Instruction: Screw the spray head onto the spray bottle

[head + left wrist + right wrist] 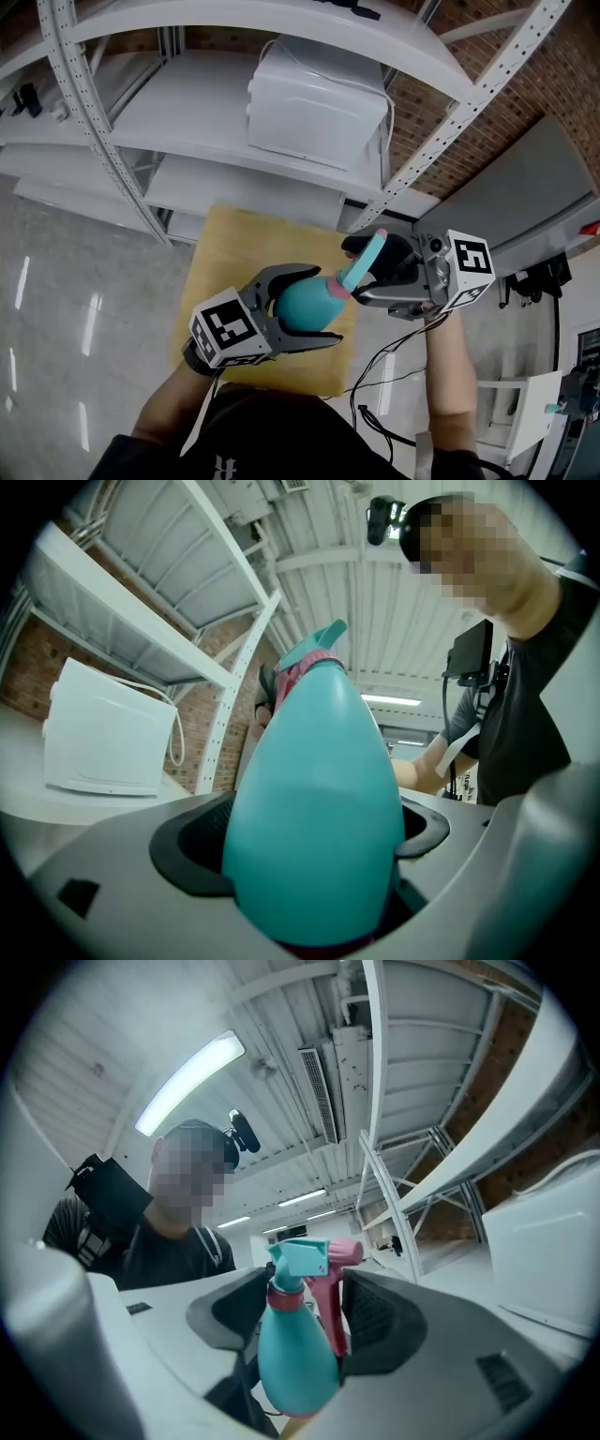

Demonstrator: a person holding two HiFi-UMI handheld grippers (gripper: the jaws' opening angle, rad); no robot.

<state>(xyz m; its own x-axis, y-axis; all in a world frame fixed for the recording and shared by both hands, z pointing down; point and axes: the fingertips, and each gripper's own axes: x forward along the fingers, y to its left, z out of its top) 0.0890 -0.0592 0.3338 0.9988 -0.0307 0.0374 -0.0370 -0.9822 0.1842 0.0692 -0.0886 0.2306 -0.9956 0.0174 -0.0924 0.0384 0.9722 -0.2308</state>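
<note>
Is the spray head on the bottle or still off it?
On: the teal-and-pink plastic spray head sits squarely on the neck of the teal plastic spray bottle, with no gap showing. Whether it is fully tightened: cannot tell.

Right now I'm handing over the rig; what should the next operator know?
Left claw: shut on the bottle, held above the table.
Right claw: open around the spray head, not gripping it.
Done: head sits on the bottle's neck.
Left: tightness can't be seen; probably grip the head and twist to check.
</note>
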